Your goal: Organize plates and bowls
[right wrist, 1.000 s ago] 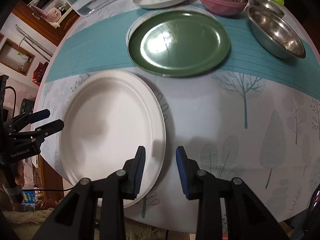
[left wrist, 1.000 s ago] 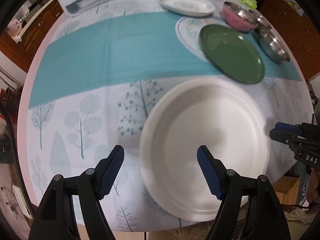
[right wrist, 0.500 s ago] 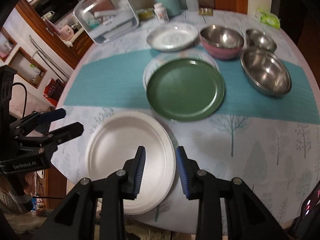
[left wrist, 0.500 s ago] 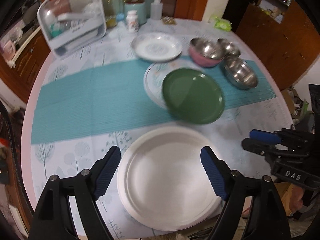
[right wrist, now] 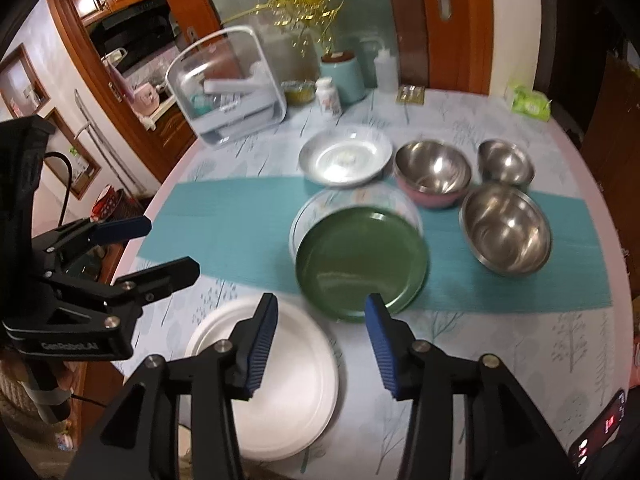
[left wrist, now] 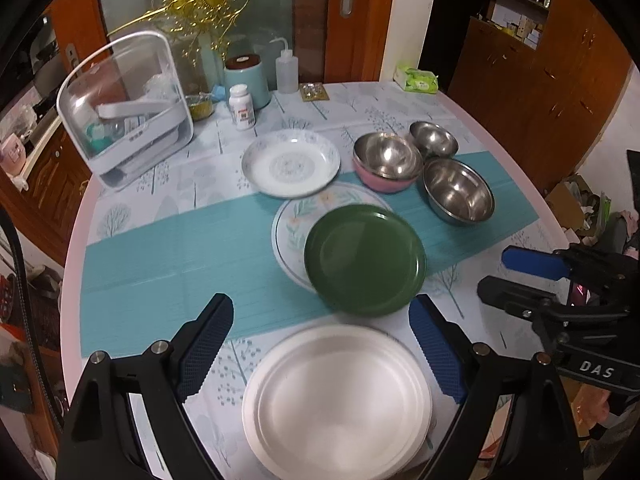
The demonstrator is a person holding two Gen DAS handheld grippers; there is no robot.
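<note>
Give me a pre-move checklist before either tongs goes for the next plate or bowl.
1. Left tongs empty, jaws opening: ok.
2. Right tongs empty, jaws opening: ok.
3. White plate flat on the table, near its edge, free of both tongs: ok.
4. Green plate centred on the floral plate: not ok, it overhangs toward the white plate.
5. Bowls nested: not ok; the pink bowl and two steel bowls sit apart.
6. Pink bowl holds a second bowl: cannot tell.
</note>
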